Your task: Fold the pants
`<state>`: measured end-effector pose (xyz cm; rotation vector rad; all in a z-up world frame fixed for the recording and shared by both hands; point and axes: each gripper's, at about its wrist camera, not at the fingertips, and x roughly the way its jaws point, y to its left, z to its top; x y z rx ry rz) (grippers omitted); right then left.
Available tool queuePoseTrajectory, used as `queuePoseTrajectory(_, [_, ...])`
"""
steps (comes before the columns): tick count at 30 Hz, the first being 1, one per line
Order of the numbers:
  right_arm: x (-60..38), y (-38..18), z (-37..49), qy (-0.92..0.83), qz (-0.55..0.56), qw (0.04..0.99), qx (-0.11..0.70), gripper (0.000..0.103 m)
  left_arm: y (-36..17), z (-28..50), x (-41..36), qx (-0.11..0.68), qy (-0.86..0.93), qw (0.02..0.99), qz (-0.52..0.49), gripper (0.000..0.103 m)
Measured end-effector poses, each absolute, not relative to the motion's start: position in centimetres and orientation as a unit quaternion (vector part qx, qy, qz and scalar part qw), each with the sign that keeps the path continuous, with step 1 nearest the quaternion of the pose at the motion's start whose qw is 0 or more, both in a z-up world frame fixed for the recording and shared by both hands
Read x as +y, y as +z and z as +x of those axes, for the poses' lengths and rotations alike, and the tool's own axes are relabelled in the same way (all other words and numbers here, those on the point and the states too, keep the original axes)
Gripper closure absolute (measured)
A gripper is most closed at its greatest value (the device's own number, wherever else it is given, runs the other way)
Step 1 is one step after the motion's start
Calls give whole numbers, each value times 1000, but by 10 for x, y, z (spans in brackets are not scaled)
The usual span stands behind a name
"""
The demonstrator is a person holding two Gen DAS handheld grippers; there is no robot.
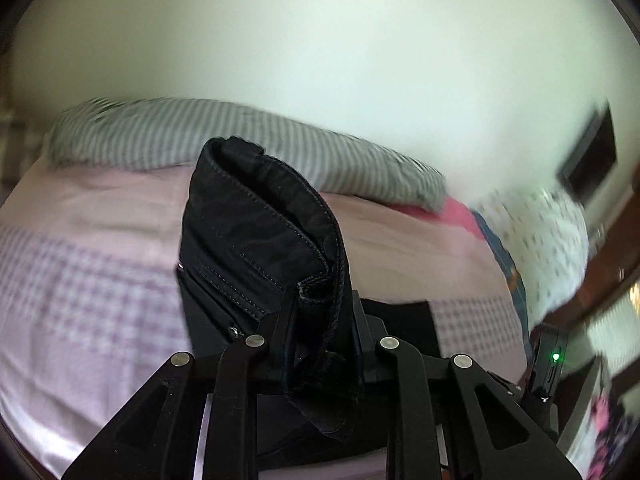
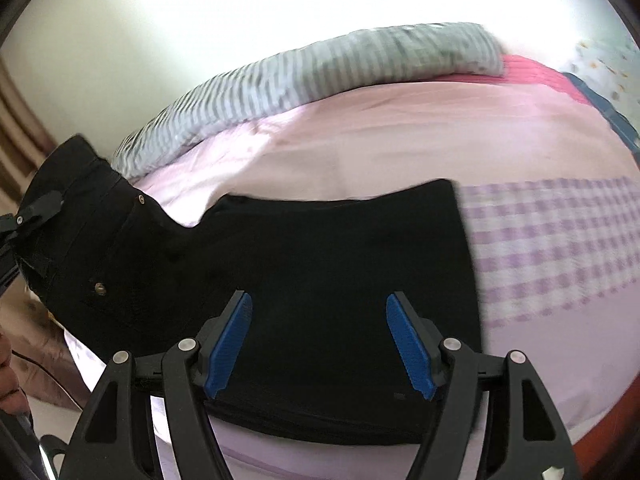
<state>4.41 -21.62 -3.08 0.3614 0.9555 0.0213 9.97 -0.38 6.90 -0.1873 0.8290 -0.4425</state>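
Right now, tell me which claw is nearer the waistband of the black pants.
Left. The left claw is clamped on the waistband, lifting it off the bed. The right claw hangs open above the flat leg end of the pants, touching nothing.

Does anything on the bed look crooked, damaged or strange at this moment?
Nothing is damaged or spilled. The black pants are half folded: the left gripper pinches the waistband end and holds it raised off the pink sheet, while the rest lies flat under the open right gripper.
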Motion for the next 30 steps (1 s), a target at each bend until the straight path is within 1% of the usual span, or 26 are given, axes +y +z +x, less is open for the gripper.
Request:
queuePoseTrajectory(5, [-266,-44,24,-26,212,865,453,36,50,101,-92,416,-265,869,-25,81])
queuePoseTrajectory(10, [-303,-66,5,-58,252,852,455,35,8,99,-163,448,-274,850,36,81])
queuePoseTrajectory(15, [-320,-83,-8,-64,266,842,464,35,-35,95,-192,473,-263,836,91,81])
queuePoseTrajectory(17, [-323,-86,-11,-67,265,842,466,35,-43,91,-200,461,-261,841,111,76])
queuePoseTrajectory(18, [-323,-86,-12,-67,265,842,466,35,-45,89,-204,459,-262,840,122,69])
queuePoseTrajectory(19, [-323,-86,-13,-69,267,841,465,35,-46,88,-210,461,-270,835,132,58])
queuePoseTrajectory(21, [-326,-86,-14,-71,274,841,462,35,-48,85,-214,467,-286,826,131,49])
queuePoseTrajectory(26, [-331,-81,-17,-75,274,846,452,35,-33,69,-210,447,-321,824,135,46])
queuePoseTrajectory(29, [-331,-76,-17,-67,278,850,443,35,-10,64,-186,433,-344,826,109,41])
queuePoseTrajectory(30, [-330,-74,-16,-63,280,850,441,35,-3,65,-176,427,-341,831,105,37])
